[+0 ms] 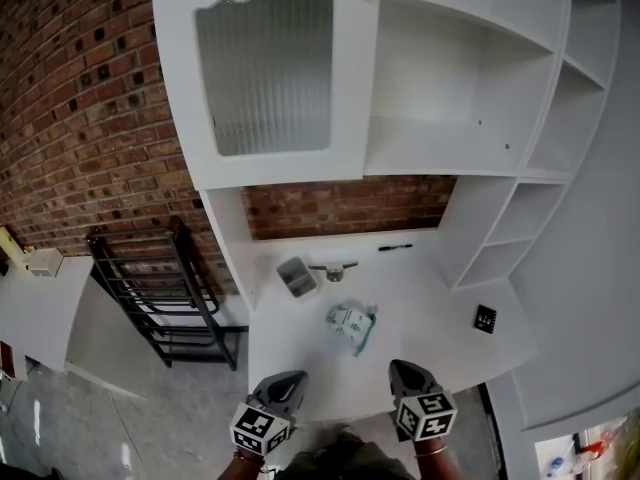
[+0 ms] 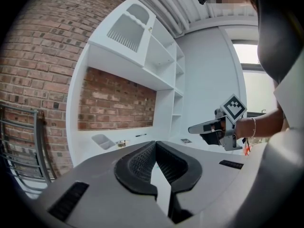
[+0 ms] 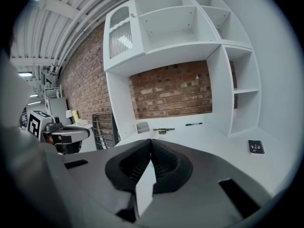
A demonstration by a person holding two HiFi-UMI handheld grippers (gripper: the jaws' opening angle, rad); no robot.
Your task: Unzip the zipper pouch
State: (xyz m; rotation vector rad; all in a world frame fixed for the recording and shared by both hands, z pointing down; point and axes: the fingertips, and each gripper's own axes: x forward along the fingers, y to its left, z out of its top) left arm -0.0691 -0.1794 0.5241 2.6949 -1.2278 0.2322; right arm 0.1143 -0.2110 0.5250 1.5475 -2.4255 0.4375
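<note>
The zipper pouch (image 1: 351,326), clear with a teal edge, lies flat in the middle of the white desk (image 1: 300,368). My left gripper (image 1: 296,377) hovers over the desk's near edge, short of the pouch and to its left. My right gripper (image 1: 399,366) hovers to the pouch's near right. Both are shut with nothing between the jaws, and neither touches the pouch. In the left gripper view the shut jaws (image 2: 155,144) point at the back wall, with the right gripper (image 2: 191,128) off to the side. The right gripper view's own jaws (image 3: 150,140) hide the pouch.
A small grey tray (image 1: 296,276), a metal clip-like thing (image 1: 334,270) and a black pen (image 1: 395,247) lie near the brick back wall. A small black device (image 1: 485,318) sits at the desk's right. White shelves (image 1: 500,228) rise on the right; a black metal rack (image 1: 160,288) stands at left.
</note>
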